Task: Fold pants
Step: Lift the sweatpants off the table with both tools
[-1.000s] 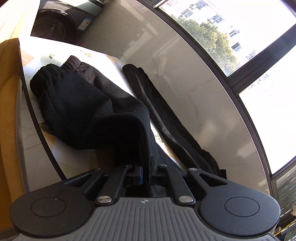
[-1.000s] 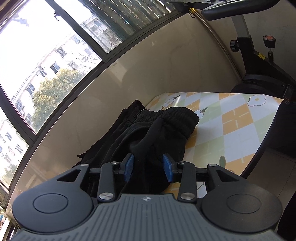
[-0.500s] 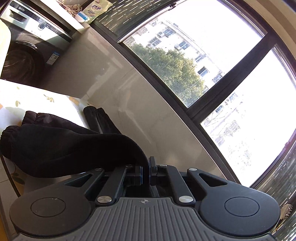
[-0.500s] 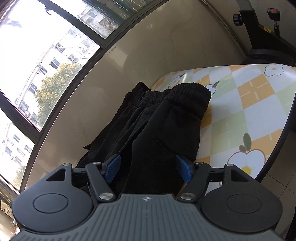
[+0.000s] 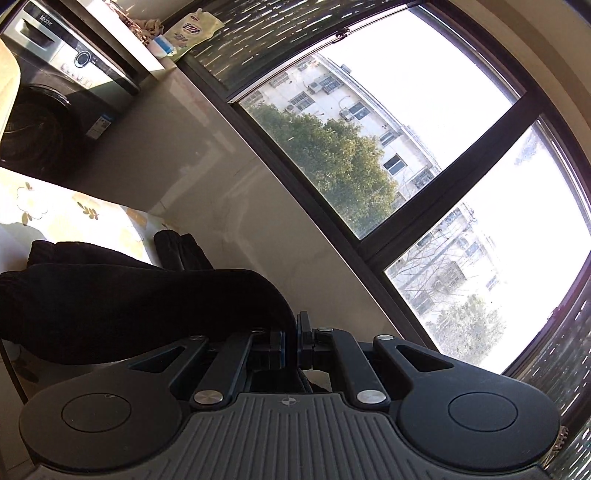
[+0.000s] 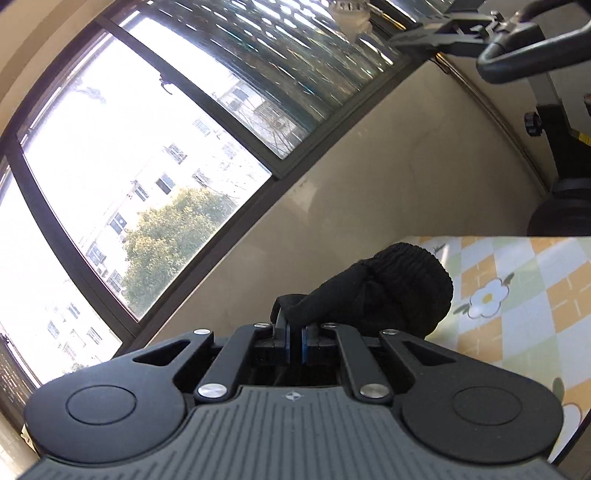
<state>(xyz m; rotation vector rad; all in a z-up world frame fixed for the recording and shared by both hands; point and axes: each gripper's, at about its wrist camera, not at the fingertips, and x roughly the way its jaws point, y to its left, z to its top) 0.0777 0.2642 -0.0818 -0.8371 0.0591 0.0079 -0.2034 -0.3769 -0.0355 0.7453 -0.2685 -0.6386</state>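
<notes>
Left tool [image 5: 290,341] is clamped on the black pants [image 5: 129,306]; my right tool [image 6: 294,345] likewise grips a fold. Both hold the cloth raised off the worktop [image 6: 524,295], the bulk trailing toward ten and one o'clock, presumably to carry it over.

Far up and to the left of your left fingers, the washing machine [image 5: 55,92] carries a brand word on its top panel that reads roughly "Leader". The printing on the yellow pouch [image 5: 192,29] above it and on the machine's sticker [image 5: 99,125] is too small for you to read.
</notes>
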